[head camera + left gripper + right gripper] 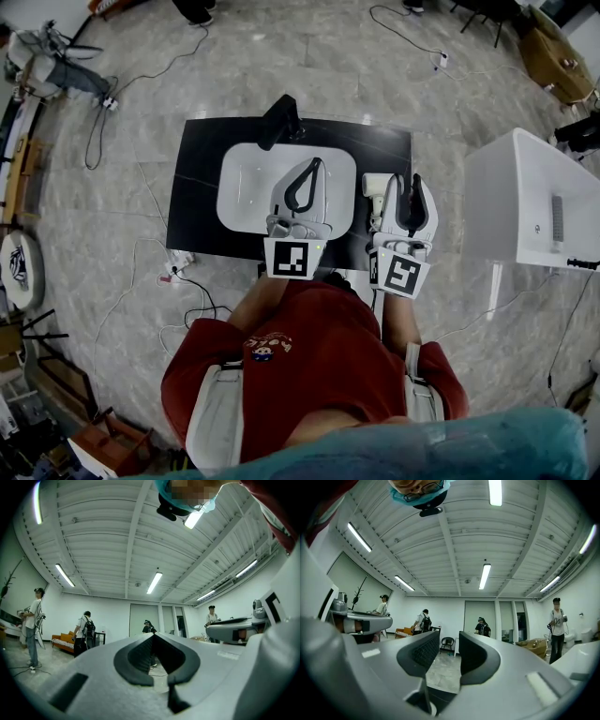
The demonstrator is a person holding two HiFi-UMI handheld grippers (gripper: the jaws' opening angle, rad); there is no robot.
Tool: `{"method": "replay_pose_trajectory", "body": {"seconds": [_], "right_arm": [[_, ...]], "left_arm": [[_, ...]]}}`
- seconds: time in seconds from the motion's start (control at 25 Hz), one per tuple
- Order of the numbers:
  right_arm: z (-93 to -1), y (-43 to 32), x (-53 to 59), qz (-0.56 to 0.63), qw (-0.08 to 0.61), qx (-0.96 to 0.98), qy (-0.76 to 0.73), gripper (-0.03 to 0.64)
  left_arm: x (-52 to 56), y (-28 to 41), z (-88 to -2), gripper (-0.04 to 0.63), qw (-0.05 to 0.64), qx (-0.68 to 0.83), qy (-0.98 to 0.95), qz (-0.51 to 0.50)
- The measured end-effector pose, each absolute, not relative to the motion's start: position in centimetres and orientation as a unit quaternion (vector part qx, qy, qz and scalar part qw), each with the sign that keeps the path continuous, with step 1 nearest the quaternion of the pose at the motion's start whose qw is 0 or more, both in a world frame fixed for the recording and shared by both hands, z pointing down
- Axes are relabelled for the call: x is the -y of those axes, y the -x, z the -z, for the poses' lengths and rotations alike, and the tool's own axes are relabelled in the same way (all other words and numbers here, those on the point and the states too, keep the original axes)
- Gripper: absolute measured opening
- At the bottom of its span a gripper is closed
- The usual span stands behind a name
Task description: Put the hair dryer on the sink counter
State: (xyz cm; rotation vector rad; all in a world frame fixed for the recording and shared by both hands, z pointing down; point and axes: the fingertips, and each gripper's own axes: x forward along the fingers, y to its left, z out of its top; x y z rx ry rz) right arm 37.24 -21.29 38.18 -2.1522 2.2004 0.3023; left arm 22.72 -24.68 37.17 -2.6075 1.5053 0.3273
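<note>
The white hair dryer (375, 185) lies on the right part of the black sink counter (197, 187), beside the white basin (234, 187). My right gripper (406, 180) hovers just to the dryer's right, its left finger close beside it. In the right gripper view the right gripper (450, 644) shows a gap with only floor between the jaws, so it is open. My left gripper (316, 166) hangs over the basin. Its tips meet in the left gripper view (152, 637), shut on nothing.
A black faucet (279, 120) stands at the counter's far edge. A white cabinet (525, 202) stands to the right. Cables and a power strip (178, 267) lie on the floor at the left. People (84, 630) stand farther off in the room.
</note>
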Motion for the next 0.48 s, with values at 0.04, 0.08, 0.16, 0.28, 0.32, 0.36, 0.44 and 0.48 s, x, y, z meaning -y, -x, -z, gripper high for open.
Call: {"method": "replay_pose_trajectory", "body": {"seconds": [0.04, 0.08, 0.16, 0.28, 0.32, 0.36, 0.44, 0.48], "right_arm": [[-38.24, -37.19, 21.32, -0.097, 0.023, -0.713, 0.694, 0.127], [-38.29, -37.14, 21.33, -0.097, 0.023, -0.714, 0.693, 0.116], [-38.32, -36.97, 21.29, -0.097, 0.022, -0.717, 0.69, 0.09], [-38.21, -36.72, 21.27, -0.097, 0.023, -0.721, 0.685, 0.063], [-38.22, -36.69, 21.32, -0.096, 0.024, -0.723, 0.684, 0.05], [-38.29, -36.67, 21.36, -0.095, 0.023, -0.724, 0.683, 0.038], [-38.45, -36.65, 21.36, -0.093, 0.02, -0.725, 0.682, 0.02], [-38.5, -36.64, 21.36, -0.093, 0.019, -0.725, 0.682, 0.012]], "left_arm": [[24.69, -22.75, -37.23, -0.005, 0.056, -0.496, 0.86, -0.108], [24.7, -22.75, -37.28, -0.005, 0.055, -0.497, 0.859, -0.107], [24.68, -22.73, -37.38, -0.005, 0.053, -0.497, 0.859, -0.108], [24.74, -22.67, -37.46, -0.005, 0.053, -0.498, 0.859, -0.107], [24.78, -22.67, -37.45, -0.005, 0.054, -0.498, 0.859, -0.107], [24.8, -22.71, -37.44, -0.005, 0.055, -0.497, 0.859, -0.108], [24.8, -22.8, -37.44, -0.005, 0.055, -0.497, 0.859, -0.108], [24.79, -22.82, -37.44, -0.005, 0.055, -0.496, 0.86, -0.107]]}}
